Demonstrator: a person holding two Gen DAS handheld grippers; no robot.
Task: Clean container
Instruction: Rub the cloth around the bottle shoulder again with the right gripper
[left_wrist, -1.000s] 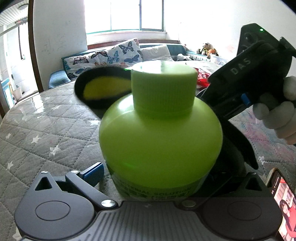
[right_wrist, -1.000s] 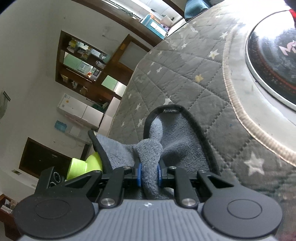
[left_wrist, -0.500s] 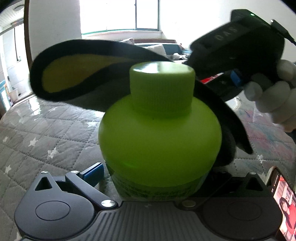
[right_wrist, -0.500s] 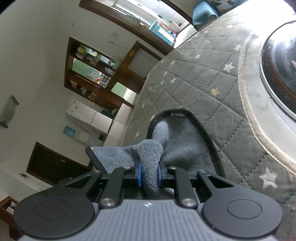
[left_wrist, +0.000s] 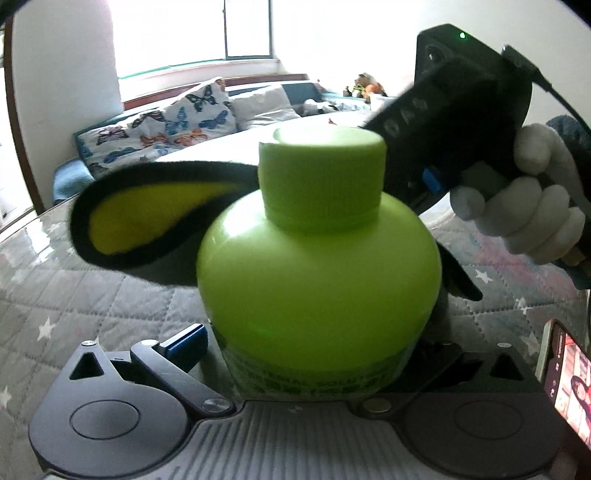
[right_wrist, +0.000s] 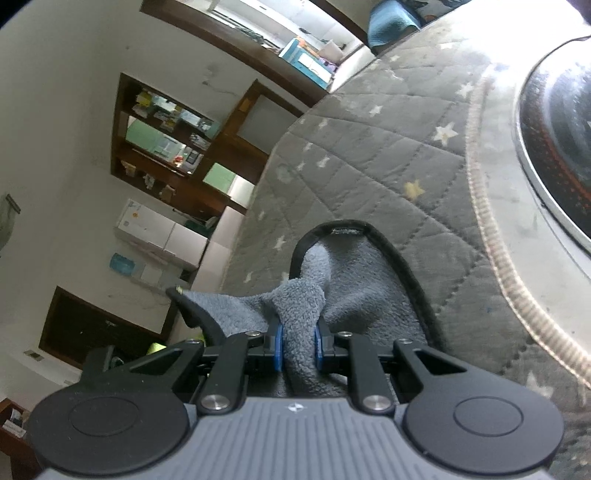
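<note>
Gripping the green container (left_wrist: 317, 266) from both flanks, the left gripper (left_wrist: 314, 343) has its fingers spread around the lower body; one blue pad (left_wrist: 186, 338) shows at the left flank, while the other is hidden behind the body. The container stands upright directly in front of the left wrist camera, its cap (left_wrist: 322, 181) screwed on, with printed lettering along its base.

Immediately behind it, the cloth (left_wrist: 147, 218) (yellow face, black border, grey pile on the reverse) curls round the far side at shoulder height. Whether the cloth actually touches the plastic there cannot be told from either view.

In the right wrist view, the right gripper (right_wrist: 298, 349) has its blue pads closed hard on a bunched fold of the same cloth, and the loose remainder hangs forward over the quilted star-pattern cover (right_wrist: 369, 147). The gloved hand (left_wrist: 517, 206) holding that tool appears in the left view, above and to the right of the cap.

Further off lie a phone (left_wrist: 565, 380) at the right edge, a round glass-topped appliance (right_wrist: 554, 129), and a sofa with butterfly cushions (left_wrist: 166, 122).

Probable faults from here:
- The rounded, glossy body may rotate or slip between the pads if wiping force is applied sideways.
- Only a narrow fold is clamped; drag may pull the cloth free.
- The loose flap may snag on the cap.
</note>
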